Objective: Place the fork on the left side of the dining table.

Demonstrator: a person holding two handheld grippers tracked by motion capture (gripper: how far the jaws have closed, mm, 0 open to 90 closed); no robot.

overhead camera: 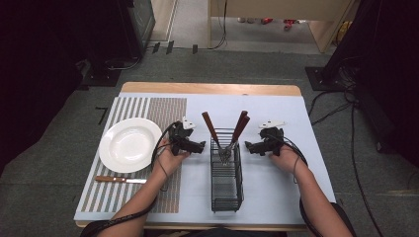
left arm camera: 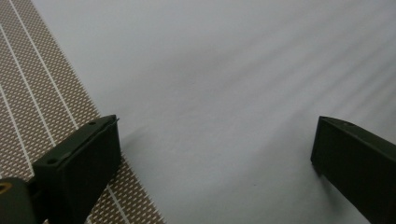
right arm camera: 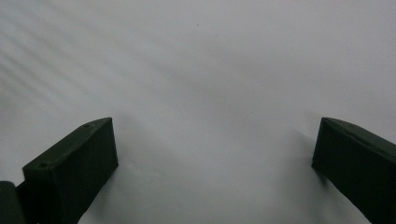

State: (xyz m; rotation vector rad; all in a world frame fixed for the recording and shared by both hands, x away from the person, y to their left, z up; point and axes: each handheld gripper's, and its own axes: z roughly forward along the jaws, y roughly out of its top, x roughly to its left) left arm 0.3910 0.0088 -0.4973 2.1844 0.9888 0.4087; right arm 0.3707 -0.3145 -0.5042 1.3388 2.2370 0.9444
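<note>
The black wire cutlery basket (overhead camera: pixel 226 170) stands mid-desk toward the near edge, brown-handled utensils (overhead camera: pixel 240 127) upright inside. It sits between the left gripper (overhead camera: pixel 197 146) and right gripper (overhead camera: pixel 251 146), each just beside it, jaws released and empty.

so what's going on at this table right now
A person holds a hand-held gripper in each hand, one on either side of a black wire cutlery basket. The left hand-held gripper and the right hand-held gripper both have open jaws with nothing between them. Wooden-handled cutlery stands in the basket. A white plate sits on a striped placemat, with a knife below it.
</note>
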